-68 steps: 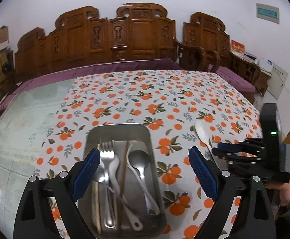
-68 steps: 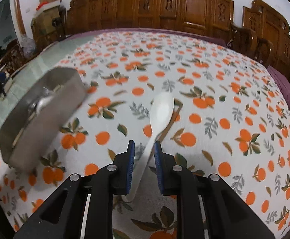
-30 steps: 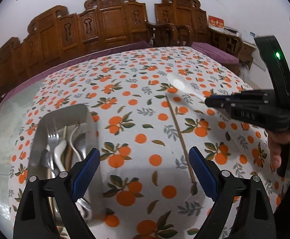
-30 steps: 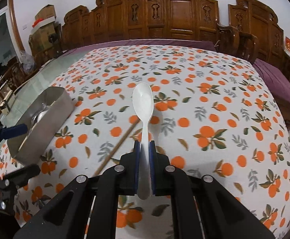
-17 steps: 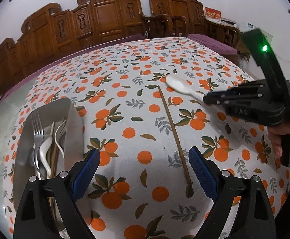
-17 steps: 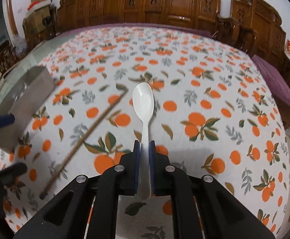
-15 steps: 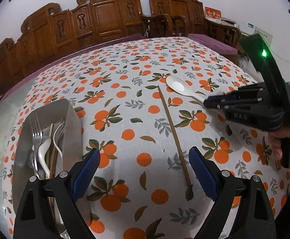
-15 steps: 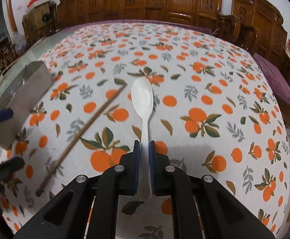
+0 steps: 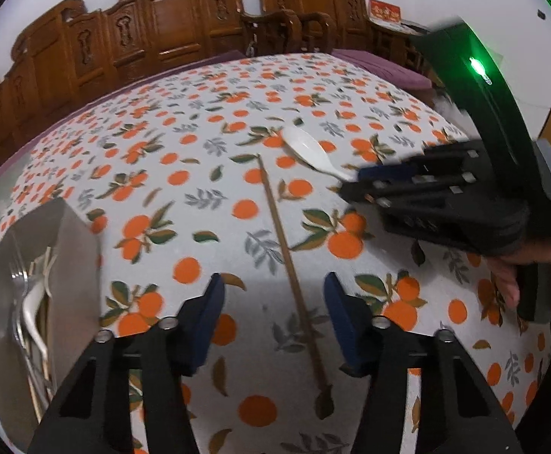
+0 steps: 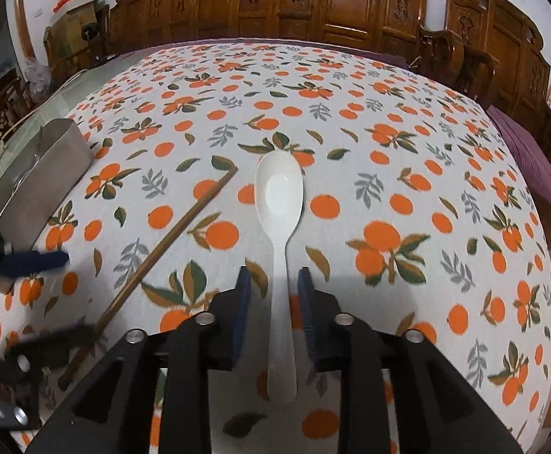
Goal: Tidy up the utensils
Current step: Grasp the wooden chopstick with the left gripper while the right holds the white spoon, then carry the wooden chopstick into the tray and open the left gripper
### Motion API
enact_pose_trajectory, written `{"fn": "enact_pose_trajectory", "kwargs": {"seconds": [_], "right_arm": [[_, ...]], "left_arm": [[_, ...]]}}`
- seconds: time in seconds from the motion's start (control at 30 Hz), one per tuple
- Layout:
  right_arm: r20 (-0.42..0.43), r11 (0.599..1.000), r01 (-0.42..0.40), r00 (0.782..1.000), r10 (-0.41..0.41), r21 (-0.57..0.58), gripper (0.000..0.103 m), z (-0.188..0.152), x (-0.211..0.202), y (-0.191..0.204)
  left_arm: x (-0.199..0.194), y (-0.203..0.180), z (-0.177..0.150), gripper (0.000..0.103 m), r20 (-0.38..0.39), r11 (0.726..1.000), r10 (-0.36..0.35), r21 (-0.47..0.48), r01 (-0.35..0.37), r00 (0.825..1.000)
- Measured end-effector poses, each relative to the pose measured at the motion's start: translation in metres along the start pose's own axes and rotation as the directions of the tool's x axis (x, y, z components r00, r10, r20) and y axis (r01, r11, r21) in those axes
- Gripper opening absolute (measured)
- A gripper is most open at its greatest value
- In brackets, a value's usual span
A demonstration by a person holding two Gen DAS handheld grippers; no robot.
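Observation:
A white spoon (image 10: 280,204) lies on the orange-print tablecloth, its handle between the parted fingers of my right gripper (image 10: 274,302), which is open around it. The spoon also shows in the left wrist view (image 9: 307,148) with the right gripper (image 9: 362,185) at its handle end. A brown chopstick (image 9: 288,261) lies on the cloth; my left gripper (image 9: 273,314) is open and straddles its near part. The chopstick shows in the right wrist view (image 10: 162,249). A metal tray (image 9: 75,242) at left holds forks, spoons and chopsticks.
The metal tray (image 10: 48,174) sits near the table's left edge, beside bare glass. Carved wooden chairs (image 10: 313,11) line the far side. The table edge drops off at right near a purple cushion (image 10: 533,159).
My right gripper has lowered the white spoon onto the cloth and opened, letting it go. My left gripper has moved right from the tray to over the chopstick and narrowed its opening.

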State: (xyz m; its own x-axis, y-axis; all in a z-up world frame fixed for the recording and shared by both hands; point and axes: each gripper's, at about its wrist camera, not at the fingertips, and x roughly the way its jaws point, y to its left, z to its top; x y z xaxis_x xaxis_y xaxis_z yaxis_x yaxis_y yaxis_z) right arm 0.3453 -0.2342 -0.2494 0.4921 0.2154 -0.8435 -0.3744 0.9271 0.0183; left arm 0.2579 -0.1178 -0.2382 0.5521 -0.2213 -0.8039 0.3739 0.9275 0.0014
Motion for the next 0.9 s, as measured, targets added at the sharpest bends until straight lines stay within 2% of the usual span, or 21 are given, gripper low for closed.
{"fn": "enact_pose_trajectory", "kwargs": {"seconds": [0.03,0.17,0.27,0.37,0.4,0.43,0.5,0.67,0.9], "right_arm": [[0.005,1.0,0.001,1.0,-0.001,-0.003,0.031,0.002,0.002,0.001],[0.017,1.0,0.01,1.0,-0.01,-0.012,0.031,0.008,0.007,0.003],[0.02,1.0,0.011,1.0,-0.011,0.0,0.031,0.011,0.009,0.001],[0.018,1.0,0.017,1.0,-0.017,0.0,0.031,0.011,0.009,0.002],[0.018,1.0,0.016,1.0,-0.016,0.0,0.028,0.011,0.009,0.001],[0.016,1.0,0.015,1.0,-0.015,-0.001,0.02,0.011,0.008,0.001],[0.01,1.0,0.017,1.0,-0.017,0.003,0.009,0.01,0.008,0.0],[-0.001,1.0,0.011,1.0,-0.011,0.012,0.008,0.008,0.006,-0.004],[0.005,1.0,0.012,1.0,-0.012,0.021,0.008,0.006,0.002,-0.007]], "left_arm": [[0.001,-0.001,-0.001,0.042,-0.004,1.0,-0.004,0.001,0.004,1.0],[0.006,-0.006,-0.005,0.04,-0.013,1.0,-0.015,0.009,0.015,1.0],[0.01,-0.007,-0.007,0.031,-0.024,1.0,-0.018,0.009,0.018,1.0],[0.011,-0.006,-0.008,0.022,-0.013,1.0,-0.011,0.012,0.011,1.0],[0.011,-0.005,-0.008,0.013,-0.013,1.0,-0.015,0.01,0.016,1.0],[0.011,-0.004,-0.008,0.005,-0.015,1.0,-0.017,0.005,0.017,1.0],[0.01,-0.002,-0.009,0.005,-0.017,1.0,-0.025,0.003,0.025,1.0],[0.007,0.006,-0.009,0.004,-0.014,1.0,-0.019,-0.011,0.018,1.0],[-0.012,0.018,-0.005,0.004,0.027,0.999,-0.01,-0.034,0.011,1.0]]}}
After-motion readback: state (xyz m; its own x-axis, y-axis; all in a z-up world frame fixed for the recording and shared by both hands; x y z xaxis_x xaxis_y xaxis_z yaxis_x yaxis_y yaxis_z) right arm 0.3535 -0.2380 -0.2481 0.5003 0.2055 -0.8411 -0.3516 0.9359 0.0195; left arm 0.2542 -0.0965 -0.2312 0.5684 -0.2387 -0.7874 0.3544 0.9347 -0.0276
